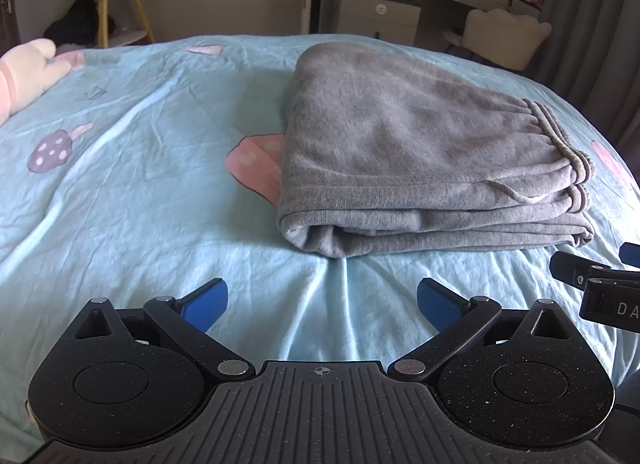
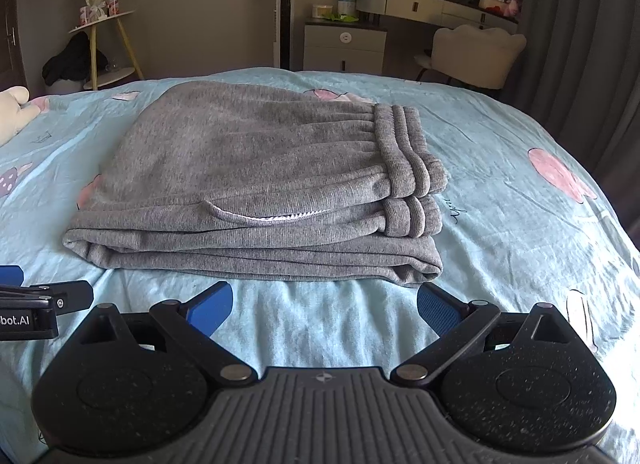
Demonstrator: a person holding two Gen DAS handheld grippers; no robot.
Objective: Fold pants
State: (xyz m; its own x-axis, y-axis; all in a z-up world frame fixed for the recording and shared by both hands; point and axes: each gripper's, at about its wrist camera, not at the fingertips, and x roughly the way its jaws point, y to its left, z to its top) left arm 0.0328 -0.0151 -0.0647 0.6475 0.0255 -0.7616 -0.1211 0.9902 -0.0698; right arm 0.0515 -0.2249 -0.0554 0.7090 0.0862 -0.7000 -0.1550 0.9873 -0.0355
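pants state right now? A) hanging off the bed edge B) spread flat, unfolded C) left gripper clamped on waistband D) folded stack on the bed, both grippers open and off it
D: the grey pants lie in a layered stack on the blue sheet, waistband at the right, while the left gripper and right gripper are open with nothing between the fingers.

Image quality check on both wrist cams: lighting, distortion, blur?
Left wrist: dim, soft daylight; strong fisheye bowing of the bed sheet, dark vignette at the corners; folded grey pants sharp, left gripper open. Right wrist: same soft light, no glare; pants crisp, right gripper open, background dresser slightly soft.
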